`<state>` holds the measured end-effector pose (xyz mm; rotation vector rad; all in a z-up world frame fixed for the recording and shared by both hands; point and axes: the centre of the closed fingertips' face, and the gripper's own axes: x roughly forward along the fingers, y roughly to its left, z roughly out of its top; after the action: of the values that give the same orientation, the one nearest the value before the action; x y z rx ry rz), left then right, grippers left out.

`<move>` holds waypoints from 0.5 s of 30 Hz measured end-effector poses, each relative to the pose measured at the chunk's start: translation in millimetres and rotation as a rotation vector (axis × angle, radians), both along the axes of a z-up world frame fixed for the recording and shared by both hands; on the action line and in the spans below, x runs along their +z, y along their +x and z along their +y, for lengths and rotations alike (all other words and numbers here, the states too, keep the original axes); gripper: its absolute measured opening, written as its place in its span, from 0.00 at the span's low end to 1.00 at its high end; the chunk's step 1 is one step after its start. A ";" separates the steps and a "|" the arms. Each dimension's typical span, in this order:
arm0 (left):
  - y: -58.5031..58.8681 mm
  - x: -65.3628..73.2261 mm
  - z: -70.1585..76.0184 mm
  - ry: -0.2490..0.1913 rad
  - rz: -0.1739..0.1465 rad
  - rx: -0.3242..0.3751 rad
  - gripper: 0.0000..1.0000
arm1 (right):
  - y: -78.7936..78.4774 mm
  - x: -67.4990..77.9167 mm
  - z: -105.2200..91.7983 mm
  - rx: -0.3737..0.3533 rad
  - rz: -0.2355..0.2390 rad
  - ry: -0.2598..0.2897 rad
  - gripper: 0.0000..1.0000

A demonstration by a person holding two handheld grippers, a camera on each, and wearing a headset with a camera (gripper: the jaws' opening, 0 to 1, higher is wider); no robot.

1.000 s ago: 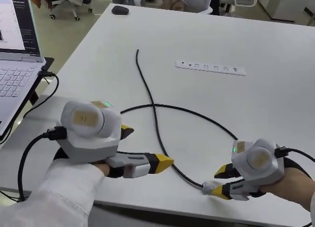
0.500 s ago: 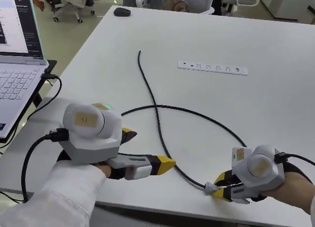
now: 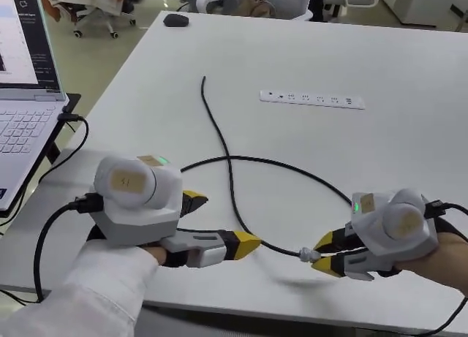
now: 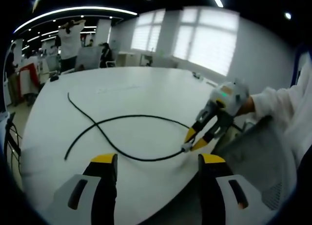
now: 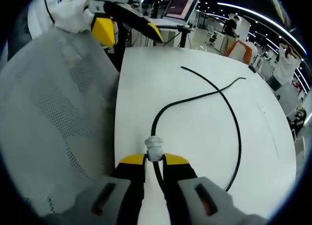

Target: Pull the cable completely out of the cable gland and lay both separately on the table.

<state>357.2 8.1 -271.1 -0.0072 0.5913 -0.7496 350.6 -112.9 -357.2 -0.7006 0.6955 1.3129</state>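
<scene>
My right tongs (image 3: pixel 318 256) pinch the white cable gland (image 3: pixel 307 255) with the black cable (image 3: pixel 231 178) through it; my left tongs (image 3: pixel 225 221) hang wide, empty.

We'd call the table (image 3: pixel 365 169) smooth matt white laminate, barely any glare. The cable (image 3: pixel 219 136) looks like black rubbery plastic with a faint sheen. The cable gland (image 3: pixel 308 255), lower right of the head view, is white moulded plastic. The 2 shells, left gripper (image 3: pixel 228 220) and right gripper (image 3: pixel 319 255), are matt light-grey plastic with glossier yellow tips. The chair (image 5: pixel 53 112), left in the right gripper view, is grey perforated mesh.
</scene>
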 end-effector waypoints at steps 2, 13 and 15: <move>0.1 1.2 -0.8 0.000 -0.009 -0.006 0.67 | -0.3 6.2 1.3 0.001 -0.009 0.012 0.11; -2.6 7.5 -8.7 -0.013 -0.048 -0.058 0.53 | -2.8 55.1 22.3 0.043 -0.085 0.098 0.11; -3.2 10.3 -10.7 -0.029 -0.053 -0.065 0.49 | -4.9 60.8 26.5 0.061 -0.086 0.102 0.11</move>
<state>353.9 -2.6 -260.8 0.0053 0.5318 -0.8194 345.8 -86.4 -296.3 -0.6956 0.5378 1.3569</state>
